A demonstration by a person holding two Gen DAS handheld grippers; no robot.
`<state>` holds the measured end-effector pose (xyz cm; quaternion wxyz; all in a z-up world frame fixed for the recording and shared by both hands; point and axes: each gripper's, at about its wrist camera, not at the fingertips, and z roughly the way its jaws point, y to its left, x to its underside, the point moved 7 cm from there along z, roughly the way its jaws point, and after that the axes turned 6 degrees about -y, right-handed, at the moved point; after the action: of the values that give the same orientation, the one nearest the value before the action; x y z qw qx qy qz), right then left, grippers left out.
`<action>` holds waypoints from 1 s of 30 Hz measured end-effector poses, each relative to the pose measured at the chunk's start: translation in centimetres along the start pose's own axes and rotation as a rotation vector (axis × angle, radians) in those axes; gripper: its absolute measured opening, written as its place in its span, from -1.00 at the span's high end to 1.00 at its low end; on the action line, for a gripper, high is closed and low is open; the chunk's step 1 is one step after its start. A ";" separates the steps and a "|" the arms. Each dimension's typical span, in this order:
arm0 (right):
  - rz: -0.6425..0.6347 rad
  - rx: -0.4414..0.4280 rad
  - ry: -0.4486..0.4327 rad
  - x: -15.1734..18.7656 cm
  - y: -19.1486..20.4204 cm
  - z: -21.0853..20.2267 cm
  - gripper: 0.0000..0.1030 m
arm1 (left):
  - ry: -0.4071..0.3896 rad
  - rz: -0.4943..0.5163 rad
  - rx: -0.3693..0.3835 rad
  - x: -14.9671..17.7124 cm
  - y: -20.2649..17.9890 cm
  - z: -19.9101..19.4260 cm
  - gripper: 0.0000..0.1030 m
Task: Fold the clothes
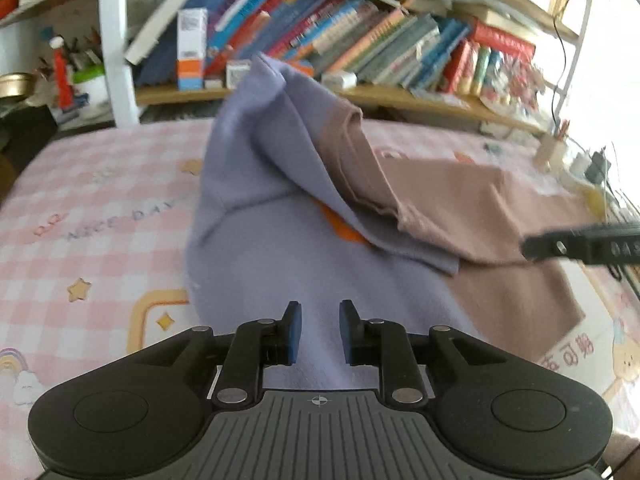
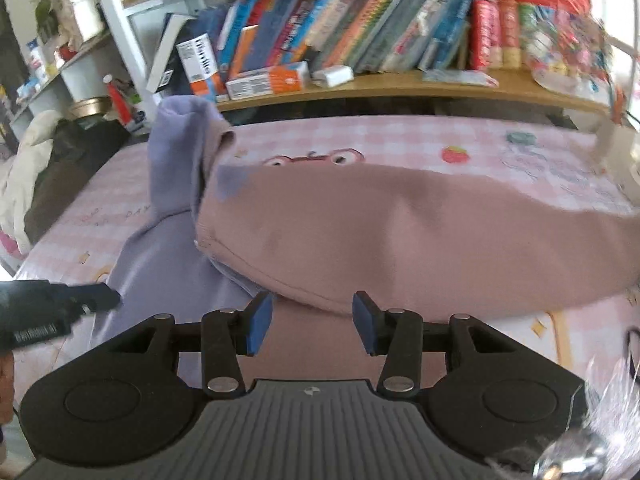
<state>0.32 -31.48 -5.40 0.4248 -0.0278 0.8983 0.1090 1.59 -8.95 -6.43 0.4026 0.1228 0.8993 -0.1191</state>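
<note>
Two garments are lying overlapped on the pink checked bench cover: a lavender top and a dusty-pink top, both partly bunched and standing up in a peak toward the bookshelf side. The left gripper is hovering low over the lavender cloth, fingers apart with only a narrow gap, nothing pinched between them; the cloth is running straight ahead under and beyond the tips, rising to the peak up front. The right gripper is sitting just short of the near hem of the dusty-pink top, fingers wide apart and empty, hem edge lying crosswise just in front of the tips. The pink top's long axis is running left-right across the right wrist view, so the hem is presenting broadside to the right fingers. The lavender piece is lying to the left of the pink one, and a flap of it is draping over the pink one's left end. Judging from this, the right hand is the nearer one for the pink hem, the left for the lavender body. The next grab probably needs a short forward push onto the edge; risk is catching both layers where they overlap. Frames are motion-blurred, so exact contact is hard to tell.
</note>
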 end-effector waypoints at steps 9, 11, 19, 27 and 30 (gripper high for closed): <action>-0.240 -0.038 0.047 -1.3 5.8 6.1 0.05 | 0.079 0.021 0.056 0.4 0.4 2.4 0.58; -0.276 -0.047 0.069 -1.2 6.6 7.4 0.05 | 0.093 0.023 0.077 0.7 0.3 2.5 0.58; -0.330 -0.112 0.100 -4.4 4.6 10.3 0.83 | 0.118 0.044 0.140 1.2 0.5 2.4 0.58; -0.265 0.137 -0.009 -14.0 -1.2 17.1 0.83 | 0.132 0.055 0.166 1.2 0.6 2.6 0.58; -0.252 0.206 -0.022 -16.0 -2.3 20.0 0.67 | 0.138 0.058 0.166 1.0 0.8 2.7 0.58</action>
<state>25.93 -30.03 -5.81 0.4456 -0.0952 0.8894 -0.0375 3.11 -8.88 -9.02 0.3313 0.1896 0.9079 -0.1729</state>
